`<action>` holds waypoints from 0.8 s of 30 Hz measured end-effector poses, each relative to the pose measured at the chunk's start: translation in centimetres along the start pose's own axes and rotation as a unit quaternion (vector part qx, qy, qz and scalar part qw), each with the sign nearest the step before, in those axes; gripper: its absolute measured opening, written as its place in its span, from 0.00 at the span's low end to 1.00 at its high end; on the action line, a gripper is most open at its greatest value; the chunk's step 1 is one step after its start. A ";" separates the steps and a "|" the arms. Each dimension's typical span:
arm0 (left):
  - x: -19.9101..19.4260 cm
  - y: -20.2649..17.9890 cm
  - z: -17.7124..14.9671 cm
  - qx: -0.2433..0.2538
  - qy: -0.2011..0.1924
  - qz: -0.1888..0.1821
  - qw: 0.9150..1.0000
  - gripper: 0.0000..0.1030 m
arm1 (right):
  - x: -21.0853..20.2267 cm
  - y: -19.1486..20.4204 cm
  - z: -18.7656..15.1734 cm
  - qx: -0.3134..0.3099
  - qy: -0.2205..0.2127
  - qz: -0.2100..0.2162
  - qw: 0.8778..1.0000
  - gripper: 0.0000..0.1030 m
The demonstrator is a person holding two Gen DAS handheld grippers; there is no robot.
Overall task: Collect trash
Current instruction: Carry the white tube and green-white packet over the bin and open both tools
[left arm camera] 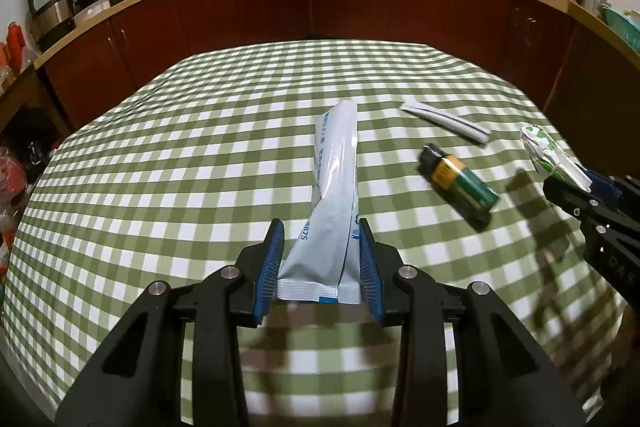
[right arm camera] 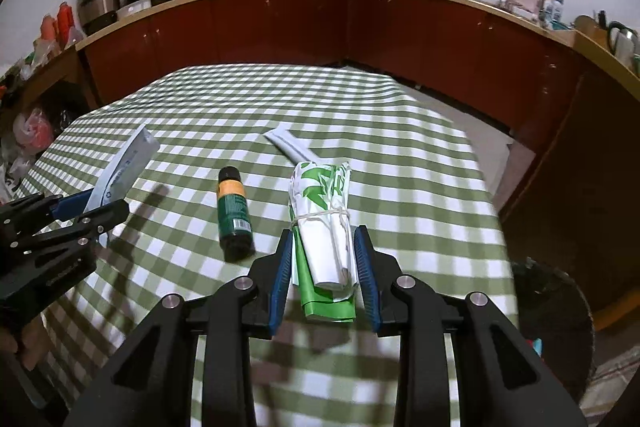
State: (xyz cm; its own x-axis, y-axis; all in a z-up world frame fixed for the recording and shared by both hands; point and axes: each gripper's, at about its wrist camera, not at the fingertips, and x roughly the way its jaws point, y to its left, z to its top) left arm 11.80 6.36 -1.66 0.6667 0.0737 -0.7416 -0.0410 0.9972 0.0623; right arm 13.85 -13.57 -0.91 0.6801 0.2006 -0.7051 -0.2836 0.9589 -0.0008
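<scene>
**Both grippers hold trash above the checked table**

The left gripper point(left arm camera: 322, 251) is closed partway on a long silver-white sachet point(left arm camera: 334, 195); its blue pads press the sachet's lower end from both sides, and the packet juts forward, twisted, above the green-and-white checked tablecloth point(left arm camera: 160, 155). The right gripper point(right arm camera: 323, 263) is clamped on a rolled white-and-green wrapper bundle point(right arm camera: 326, 223) tied with a thin band, held between its pads in the same way.

Left on the tablecloth, a green bottle with a yellow band point(right arm camera: 234, 211) lies on its side, just left of the bundle in the right wrist view. A flat white packet point(right arm camera: 290, 147) lies beyond the bottle, toward the far edge of the table, partly hidden behind the bundle.
</scene>
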 end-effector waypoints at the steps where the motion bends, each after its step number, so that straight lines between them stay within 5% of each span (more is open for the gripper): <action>1: -0.4 -0.4 0.0 0.002 -0.003 -0.002 1.000 0.34 | -0.2 -0.3 -0.1 0.002 -0.002 -0.003 1.000 0.31; 24: -3.8 -15.1 -0.1 0.071 -0.050 -0.080 0.993 0.34 | -5.8 -11.5 -5.0 0.079 -0.038 -0.134 0.987 0.31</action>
State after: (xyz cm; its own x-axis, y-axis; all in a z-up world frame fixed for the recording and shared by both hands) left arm 9.80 -8.95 0.12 0.7267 -0.0945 -0.6804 0.1723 0.9839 0.0473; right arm 9.82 -26.77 -0.34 0.7674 -0.0555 -0.6387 0.0177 0.9977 -0.0655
